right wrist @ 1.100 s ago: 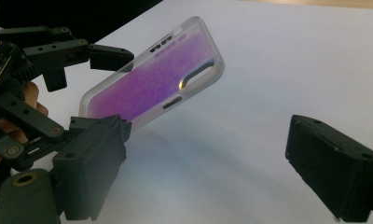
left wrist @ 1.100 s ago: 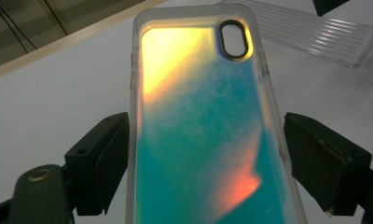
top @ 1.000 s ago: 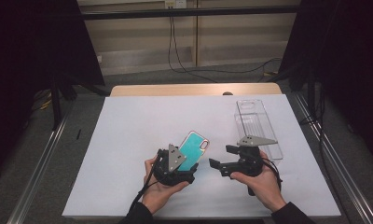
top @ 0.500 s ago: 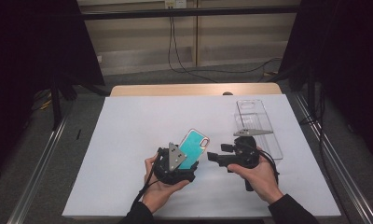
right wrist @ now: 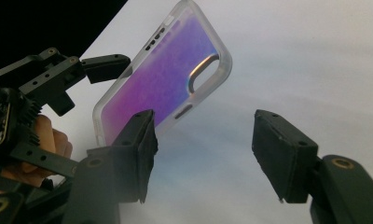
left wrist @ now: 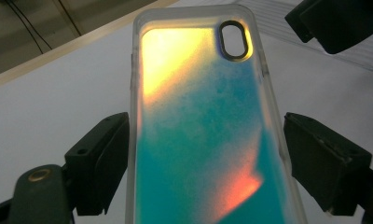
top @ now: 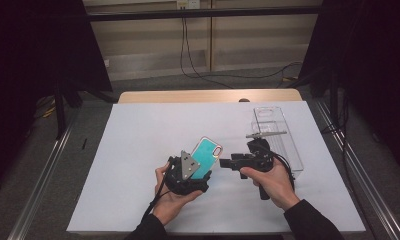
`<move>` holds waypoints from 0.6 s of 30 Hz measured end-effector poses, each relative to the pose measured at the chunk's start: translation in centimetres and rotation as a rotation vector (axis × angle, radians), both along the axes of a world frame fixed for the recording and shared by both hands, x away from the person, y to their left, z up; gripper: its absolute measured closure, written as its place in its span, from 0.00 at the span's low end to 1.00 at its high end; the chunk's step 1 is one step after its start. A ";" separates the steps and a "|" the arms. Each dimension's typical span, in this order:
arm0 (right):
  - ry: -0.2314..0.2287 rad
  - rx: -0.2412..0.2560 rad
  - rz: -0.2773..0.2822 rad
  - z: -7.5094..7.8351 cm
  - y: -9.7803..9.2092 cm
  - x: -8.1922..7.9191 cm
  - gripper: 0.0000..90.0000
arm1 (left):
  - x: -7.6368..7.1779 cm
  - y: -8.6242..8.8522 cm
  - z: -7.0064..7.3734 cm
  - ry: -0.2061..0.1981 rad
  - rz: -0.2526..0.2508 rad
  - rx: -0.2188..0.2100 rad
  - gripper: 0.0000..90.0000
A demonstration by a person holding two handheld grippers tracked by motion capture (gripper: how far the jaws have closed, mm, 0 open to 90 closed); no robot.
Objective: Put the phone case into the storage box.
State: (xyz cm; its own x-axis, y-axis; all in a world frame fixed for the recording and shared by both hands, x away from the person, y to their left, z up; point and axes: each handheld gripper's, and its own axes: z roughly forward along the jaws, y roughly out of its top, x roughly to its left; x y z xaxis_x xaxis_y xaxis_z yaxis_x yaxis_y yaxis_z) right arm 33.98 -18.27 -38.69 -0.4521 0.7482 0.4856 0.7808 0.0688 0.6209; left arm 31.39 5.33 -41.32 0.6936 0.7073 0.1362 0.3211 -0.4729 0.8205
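Observation:
A clear-rimmed phone case (top: 206, 156) with an iridescent teal back is held tilted above the white table (top: 138, 150). My left gripper (top: 198, 174) is shut on its lower part, one jaw on each long edge. In the left gripper view the case (left wrist: 203, 140) runs up between both jaws, camera cut-out at the top. My right gripper (top: 227, 163) is open just right of the case, pointing at it. In the right gripper view the case (right wrist: 166, 79) looks purple and lies just beyond the left jaw, with nothing between the jaws of the right gripper (right wrist: 212, 154).
A clear plastic box (top: 278, 135) lies on the table's right side, just behind the right hand. Wide bare white surface stretches to the left and far side. Dark stands and cables lie beyond the table's far edge.
The right gripper has swung left from beside the clear box to the case's right edge. The left gripper holds the case almost where it was.

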 end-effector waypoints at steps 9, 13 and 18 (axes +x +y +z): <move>0.059 0.012 -0.014 -0.1 0.4 0.8 0.54 | -0.1 -0.3 -0.2 0.003 -0.013 0.006 0.19; 0.088 0.016 -0.018 -0.2 0.6 1.2 0.59 | -0.1 -0.4 -0.2 0.005 -0.016 0.015 0.19; 0.112 0.005 -0.039 -0.1 0.7 1.5 0.66 | -0.1 -0.5 -0.2 0.004 -0.013 0.010 0.19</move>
State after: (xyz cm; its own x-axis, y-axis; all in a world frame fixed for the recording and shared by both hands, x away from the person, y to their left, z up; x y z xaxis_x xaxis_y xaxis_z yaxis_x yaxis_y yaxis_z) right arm 35.51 -17.53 -38.81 -0.3656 0.7614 0.5354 0.8474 0.0344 0.5298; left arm 31.26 4.86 -41.51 0.7029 0.6972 0.1408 0.3181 -0.4852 0.8145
